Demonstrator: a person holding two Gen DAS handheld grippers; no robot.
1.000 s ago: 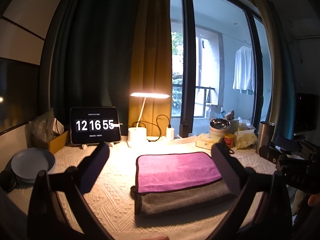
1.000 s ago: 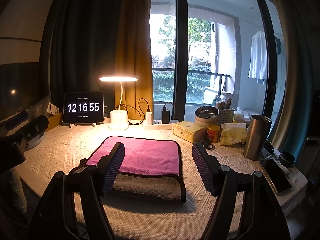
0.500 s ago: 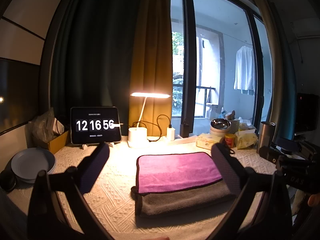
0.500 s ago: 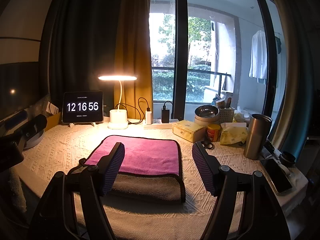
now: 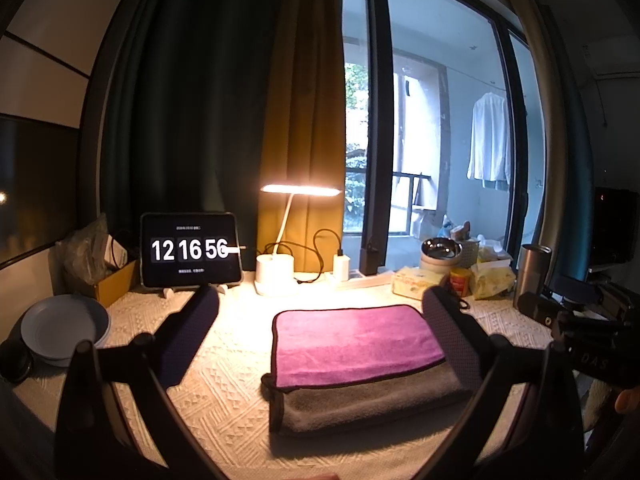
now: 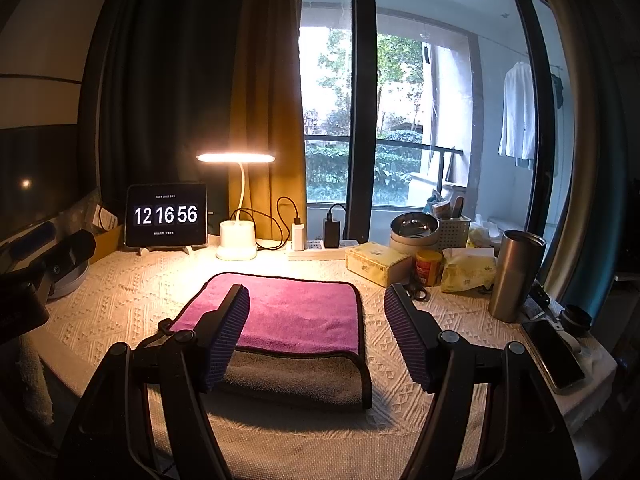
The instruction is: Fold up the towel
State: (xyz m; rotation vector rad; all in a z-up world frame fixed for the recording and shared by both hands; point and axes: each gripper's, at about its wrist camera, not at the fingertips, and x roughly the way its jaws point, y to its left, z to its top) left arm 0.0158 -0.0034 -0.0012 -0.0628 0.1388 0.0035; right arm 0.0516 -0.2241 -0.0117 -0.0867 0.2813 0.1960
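A towel, purple on top and grey underneath, lies folded flat on the white textured table cover. It also shows in the right wrist view. My left gripper is open and empty, held above the table short of the towel, its right finger over the towel's right edge. My right gripper is open and empty, held above the towel's near edge, its left finger over the towel's left part. Neither touches the towel.
At the back stand a tablet clock, a lit desk lamp, chargers and a power strip. A grey plate is at the left. A tissue box, a can, a steel tumbler and a phone are at the right.
Nothing has moved apart from a very slight camera drift; the clock went from 12:16:55 to 12:16:56.
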